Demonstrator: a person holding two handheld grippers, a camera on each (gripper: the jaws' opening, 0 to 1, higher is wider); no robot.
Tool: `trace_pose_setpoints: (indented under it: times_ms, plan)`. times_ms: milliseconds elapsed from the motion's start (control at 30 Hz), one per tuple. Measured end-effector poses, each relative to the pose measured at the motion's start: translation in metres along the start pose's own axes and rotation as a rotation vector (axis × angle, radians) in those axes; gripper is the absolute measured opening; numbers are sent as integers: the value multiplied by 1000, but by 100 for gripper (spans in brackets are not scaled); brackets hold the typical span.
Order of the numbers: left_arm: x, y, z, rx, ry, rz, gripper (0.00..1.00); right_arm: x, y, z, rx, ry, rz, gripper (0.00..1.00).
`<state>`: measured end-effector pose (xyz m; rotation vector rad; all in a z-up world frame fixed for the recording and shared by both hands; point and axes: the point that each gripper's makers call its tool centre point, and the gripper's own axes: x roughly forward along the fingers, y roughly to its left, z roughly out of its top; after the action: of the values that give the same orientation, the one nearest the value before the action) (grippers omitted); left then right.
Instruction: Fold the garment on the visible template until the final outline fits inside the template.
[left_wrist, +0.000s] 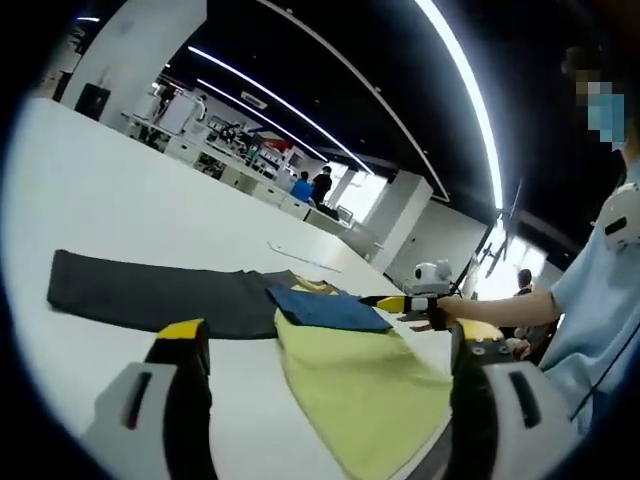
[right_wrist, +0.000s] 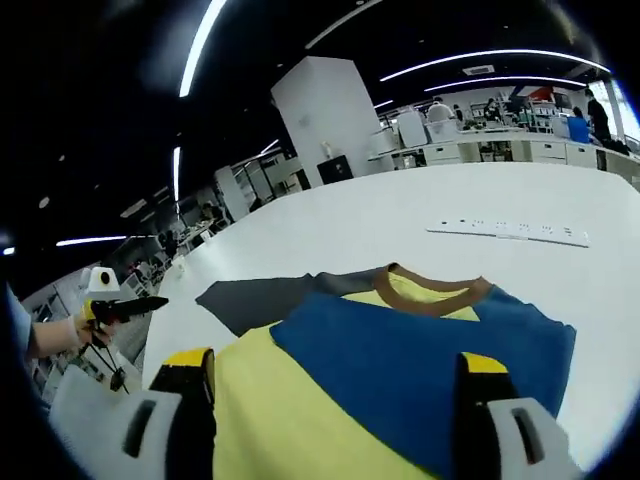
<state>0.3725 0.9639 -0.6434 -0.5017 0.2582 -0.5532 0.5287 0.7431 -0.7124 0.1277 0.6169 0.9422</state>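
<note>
A yellow-green shirt (left_wrist: 365, 395) with a blue panel (left_wrist: 330, 310) lies flat on the white table (left_wrist: 110, 190). One end overlaps a dark grey rectangular template (left_wrist: 150, 295). My left gripper (left_wrist: 330, 330) hovers open just above the shirt's near part, nothing between its jaws. My right gripper (left_wrist: 410, 303) comes in from the right at the blue panel's far corner, held by a hand. In the right gripper view the shirt (right_wrist: 270, 420) shows its blue panel (right_wrist: 420, 350) and brown collar (right_wrist: 430, 290), with the grey template (right_wrist: 265, 295) behind. My right gripper (right_wrist: 335, 360) is open over the shirt. The left gripper (right_wrist: 120, 308) sits off the table's left edge.
A white power strip (right_wrist: 510, 232) lies on the table beyond the collar. The person holding the grippers (left_wrist: 600, 300) stands at the right. Desks, a white pillar (right_wrist: 320, 120) and people (left_wrist: 305, 187) fill the room behind. The table edge (right_wrist: 165, 330) runs near the shirt's left side.
</note>
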Motion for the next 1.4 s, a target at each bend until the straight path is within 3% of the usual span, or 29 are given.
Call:
trace_pose_setpoints:
  times_ms: [367,533,1000,1200,1400]
  plan:
    - [7,7,3,-20,-2,6,99,-60,-19,-11,-24,-16,-62,100]
    - [6,17,7,-30,-12,42,96,-80,-30,-19,-1,-27,-95,100]
    - [2,30,0,-37,45,91,97,-117,-52,-34,21,-34,-159,100]
    - [-8,63,-1,-60,48,204,89,-126,-47,-30,41,-55,-153,100]
    - [-20,89,3,-37,43,287,89,-134,-37,-28,19,-62,-139,100]
